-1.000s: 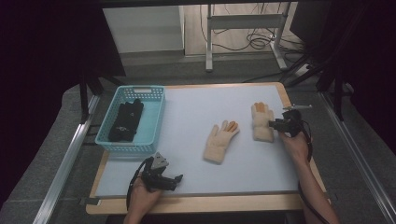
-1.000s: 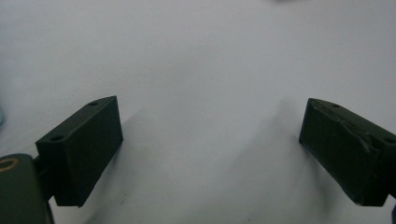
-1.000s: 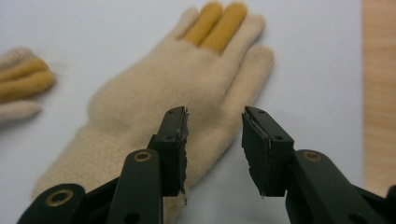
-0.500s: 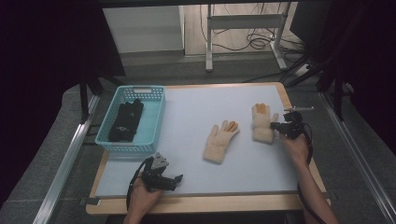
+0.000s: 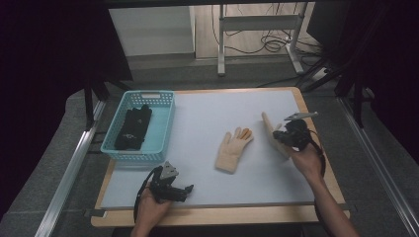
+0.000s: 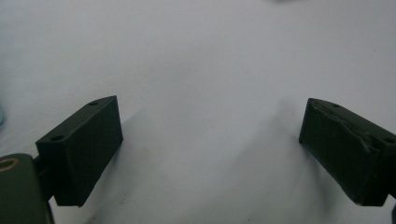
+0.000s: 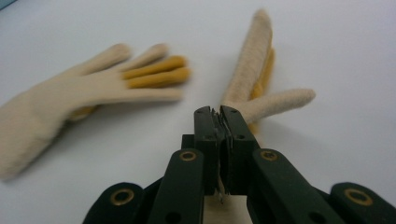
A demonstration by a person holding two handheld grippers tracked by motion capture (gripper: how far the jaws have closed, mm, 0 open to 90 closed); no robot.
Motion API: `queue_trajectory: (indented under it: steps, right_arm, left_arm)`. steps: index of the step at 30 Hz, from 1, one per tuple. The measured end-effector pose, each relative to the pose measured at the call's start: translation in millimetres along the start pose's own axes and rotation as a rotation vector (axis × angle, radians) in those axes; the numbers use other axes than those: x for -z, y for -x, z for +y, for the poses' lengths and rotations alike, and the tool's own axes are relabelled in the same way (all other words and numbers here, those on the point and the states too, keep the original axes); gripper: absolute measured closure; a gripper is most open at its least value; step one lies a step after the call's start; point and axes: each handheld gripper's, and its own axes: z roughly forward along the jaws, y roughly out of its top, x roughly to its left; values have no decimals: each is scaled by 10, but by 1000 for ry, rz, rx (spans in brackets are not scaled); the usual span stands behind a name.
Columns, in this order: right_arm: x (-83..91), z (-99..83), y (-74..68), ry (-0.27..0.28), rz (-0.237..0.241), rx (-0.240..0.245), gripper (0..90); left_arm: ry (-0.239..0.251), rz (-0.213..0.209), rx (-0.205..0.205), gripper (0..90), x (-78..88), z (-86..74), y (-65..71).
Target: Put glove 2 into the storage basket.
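Observation:
Two cream knitted gloves with orange fingers are on the white mat. One glove (image 5: 233,151) (image 7: 93,91) lies flat near the middle. The other glove (image 5: 270,128) (image 7: 254,65) is to its right, raised on its edge. My right gripper (image 5: 279,138) (image 7: 220,111) is shut on this glove's cuff end, and cream fabric shows between the jaws. My left gripper (image 5: 187,190) (image 6: 210,130) rests open on the mat near the front left, its jaws wide apart with nothing between them.
A light blue basket (image 5: 160,121) stands at the table's left side with dark gloves (image 5: 132,128) inside. The white mat (image 5: 217,108) covers most of the wooden table. Metal rails run along both sides, and desk legs and cables are beyond the far edge.
The right gripper has taken hold of the right-hand glove and pulled it up off the mat, so it now stands on edge. The left gripper has stayed put.

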Motion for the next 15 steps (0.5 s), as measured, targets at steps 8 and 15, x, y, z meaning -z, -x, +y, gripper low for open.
queue_trajectory:
  steps: [8,15]
  right_arm:
    - [-225,103,-330,20,136,52,719]
    - [-142,41,-13,20,84,62,626]
  left_arm:
    - [0,0,-2,66,1,-1,0]
    - [2,0,0,66,-1,-1,0]
